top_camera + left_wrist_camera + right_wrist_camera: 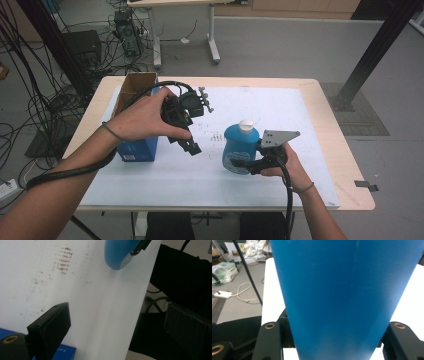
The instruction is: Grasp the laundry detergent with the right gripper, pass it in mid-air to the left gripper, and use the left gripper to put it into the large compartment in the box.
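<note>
A blue bottle (239, 147) with a white cap stands upright on the white sheet (290, 120), right of the table's middle. My right gripper (243, 164) is shut on its lower body from the near side. In the right gripper view the bottle (344, 295) sits between the two black jaws, which press on its sides. My left gripper (188, 143) hangs above the sheet to the left of the bottle and points down and to the right. Its jaws stand wide apart in the left gripper view, with nothing between them, and the bottle's base (119, 253) shows farther off.
A blue box (138, 150) lies under my left hand. An open cardboard box (134, 86) stands behind it at the table's far left. Faint brown marks (216, 136) dot the sheet by the bottle. Cables and desk legs crowd the floor beyond the table.
</note>
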The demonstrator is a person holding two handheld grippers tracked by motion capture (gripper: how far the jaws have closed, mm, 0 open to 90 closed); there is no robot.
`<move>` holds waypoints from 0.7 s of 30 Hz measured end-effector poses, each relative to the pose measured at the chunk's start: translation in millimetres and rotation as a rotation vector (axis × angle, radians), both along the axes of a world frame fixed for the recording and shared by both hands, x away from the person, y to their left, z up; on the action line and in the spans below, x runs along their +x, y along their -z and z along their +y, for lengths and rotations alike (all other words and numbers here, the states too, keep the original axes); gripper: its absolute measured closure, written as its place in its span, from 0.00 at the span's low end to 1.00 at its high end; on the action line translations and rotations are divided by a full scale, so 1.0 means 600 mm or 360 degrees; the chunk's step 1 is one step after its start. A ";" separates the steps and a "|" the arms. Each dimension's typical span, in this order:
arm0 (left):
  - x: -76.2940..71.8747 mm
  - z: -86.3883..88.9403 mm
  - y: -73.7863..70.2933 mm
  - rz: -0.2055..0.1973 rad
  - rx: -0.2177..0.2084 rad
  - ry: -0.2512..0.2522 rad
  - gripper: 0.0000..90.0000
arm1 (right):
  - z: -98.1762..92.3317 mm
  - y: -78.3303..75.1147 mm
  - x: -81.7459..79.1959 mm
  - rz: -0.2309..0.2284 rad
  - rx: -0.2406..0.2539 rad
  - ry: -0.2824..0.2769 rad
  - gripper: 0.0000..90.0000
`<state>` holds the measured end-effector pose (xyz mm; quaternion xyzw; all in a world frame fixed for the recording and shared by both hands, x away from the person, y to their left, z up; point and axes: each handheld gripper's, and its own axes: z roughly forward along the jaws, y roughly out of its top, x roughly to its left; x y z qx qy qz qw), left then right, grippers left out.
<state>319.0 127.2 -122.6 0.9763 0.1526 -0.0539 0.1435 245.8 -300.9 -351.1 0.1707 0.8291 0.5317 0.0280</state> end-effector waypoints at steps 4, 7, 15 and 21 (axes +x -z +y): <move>-0.001 -0.007 -0.007 -0.0005 0.0005 0.0027 0.08 | 0.009 -0.003 0.003 -0.0006 -0.0011 -0.0030 0.46; -0.003 -0.014 -0.010 -0.0009 0.0024 0.0044 0.08 | 0.012 -0.003 0.006 -0.0001 -0.0009 -0.0054 0.46; -0.003 -0.029 -0.011 0.0004 0.0044 0.0104 0.09 | 0.024 -0.011 0.013 -0.0004 -0.0036 -0.0128 0.46; -0.004 -0.046 -0.014 0.0000 0.0064 0.0159 0.09 | 0.034 -0.016 0.021 -0.0003 -0.0038 -0.0194 0.46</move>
